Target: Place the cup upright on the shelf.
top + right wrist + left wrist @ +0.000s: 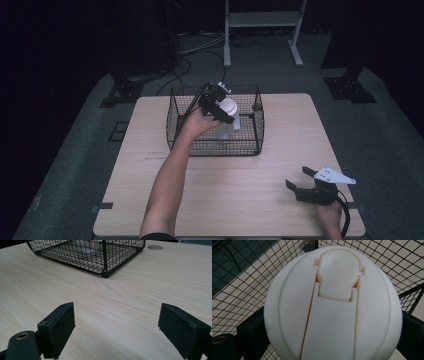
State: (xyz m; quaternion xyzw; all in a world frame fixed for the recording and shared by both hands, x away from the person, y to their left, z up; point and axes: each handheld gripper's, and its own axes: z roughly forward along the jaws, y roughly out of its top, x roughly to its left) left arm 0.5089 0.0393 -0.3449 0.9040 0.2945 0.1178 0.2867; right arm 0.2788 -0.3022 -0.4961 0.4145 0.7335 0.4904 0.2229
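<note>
Notably, left gripper (220, 106) clamped the white flip-top bottle lid (332, 305) inside the wire basket (257, 131); bottle might snag the mesh. Right gripper (305, 181) rested wide open, empty

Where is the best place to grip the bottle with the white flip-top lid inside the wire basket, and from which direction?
Probably around the lid, from above: the bottle stands upright, and the wire basket walls block its sides. The left gripper grips there.

Left gripper (220, 107) clamped, right gripper (300, 182) spread.
</note>
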